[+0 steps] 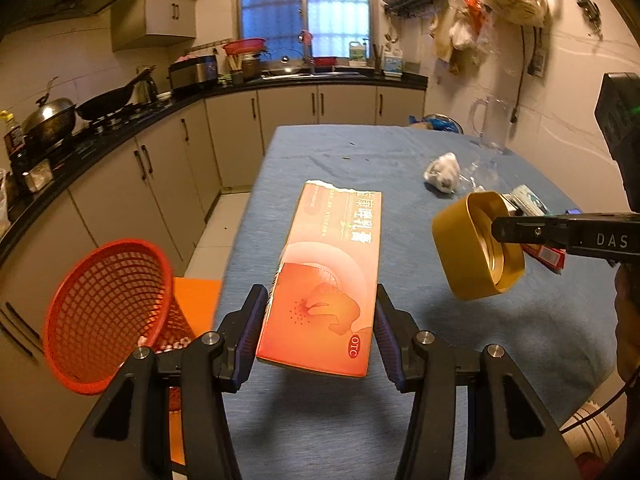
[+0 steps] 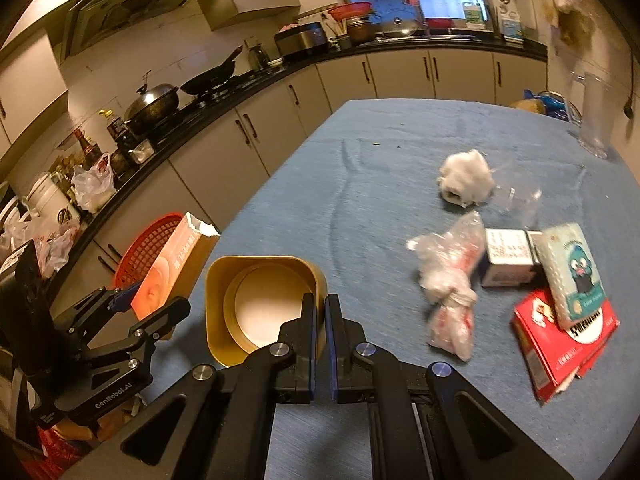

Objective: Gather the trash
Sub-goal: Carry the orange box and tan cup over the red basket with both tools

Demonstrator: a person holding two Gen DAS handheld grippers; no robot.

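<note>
1. Orange card fills the near field of the left wrist view: the left gripper point(image 1: 316, 332) is clamped on the sides of a long orange medicine box point(image 1: 324, 280), which is lifted off the table with its torn end at 12 o'clock.
2. The right gripper point(image 2: 320, 320) pinches 1 wall of a gold lid point(image 2: 260, 304), its pads nearly closed on the rim, and the lid's hollow side faces the camera. In the left wrist view this lid hangs in the air at 3 o'clock of the box.
3. At 9 o'clock of the box, off the table edge, stands a red mesh basket point(image 1: 108, 316), tilted in the fisheye view, with some pale bits at its bottom.
4. The blue tablecloth point(image 2: 360, 200) carries the remaining trash at 2 o'clock of the right gripper: a crumpled plastic bag point(image 2: 452, 280), a small white box point(image 2: 506, 258), a cartoon tissue pack point(image 2: 572, 276) lying on a red packet point(image 2: 560, 344).
5. Farther out lies a white paper wad point(image 2: 466, 178), with clear plastic film point(image 2: 516, 192) just beside it.
6. At the far right edge stands a clear jug point(image 2: 596, 116).
</note>
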